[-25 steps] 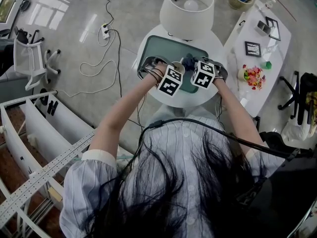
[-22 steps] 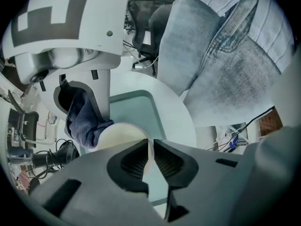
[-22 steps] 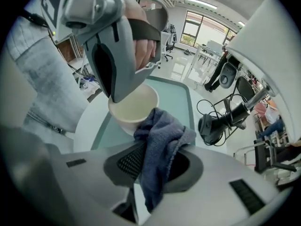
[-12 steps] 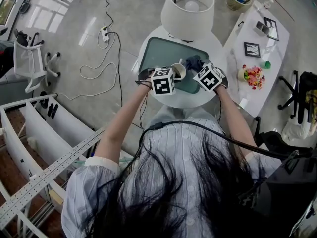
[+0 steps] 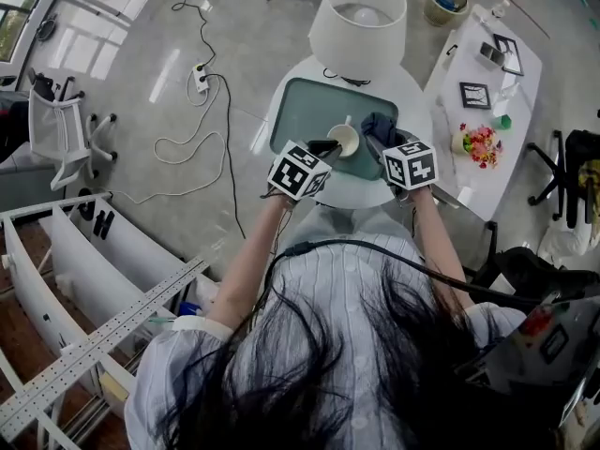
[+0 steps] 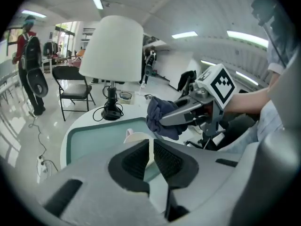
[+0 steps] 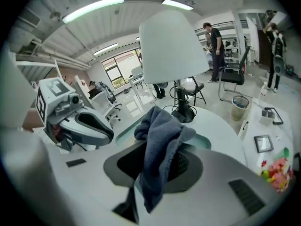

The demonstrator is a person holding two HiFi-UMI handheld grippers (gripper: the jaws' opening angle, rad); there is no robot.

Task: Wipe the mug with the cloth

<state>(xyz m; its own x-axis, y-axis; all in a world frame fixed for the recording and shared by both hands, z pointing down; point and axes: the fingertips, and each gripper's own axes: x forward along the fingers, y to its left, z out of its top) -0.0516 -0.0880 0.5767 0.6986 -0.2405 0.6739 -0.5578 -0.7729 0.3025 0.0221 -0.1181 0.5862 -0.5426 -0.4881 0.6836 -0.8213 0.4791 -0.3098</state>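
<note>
While one white lamp (image 5: pixel 357 17) stands far on the round table (image 5: pixel 417 87), its shade covering the far rim, two grippers meet over the green mat (image 5: pixel 305 111). Left gripper (image 6: pixel 151 147): clenched on the wall of one cream mug (image 5: pixel 344 140). Right gripper (image 7: pixel 157 154): grasping one crumpled dark blue cloth (image 7: pixel 160 135), just right of the mug.

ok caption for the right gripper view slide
Right gripper clamping a blue-grey cloth, left gripper alongside, white table lamp behind

cloth (image 7: pixel 159 138): fuzzy terry | mug (image 5: pixel 344 139): smooth, glossy | tray (image 5: pixel 307 111): matt | floor (image 5: pixel 141 64): polished, glossy
</note>
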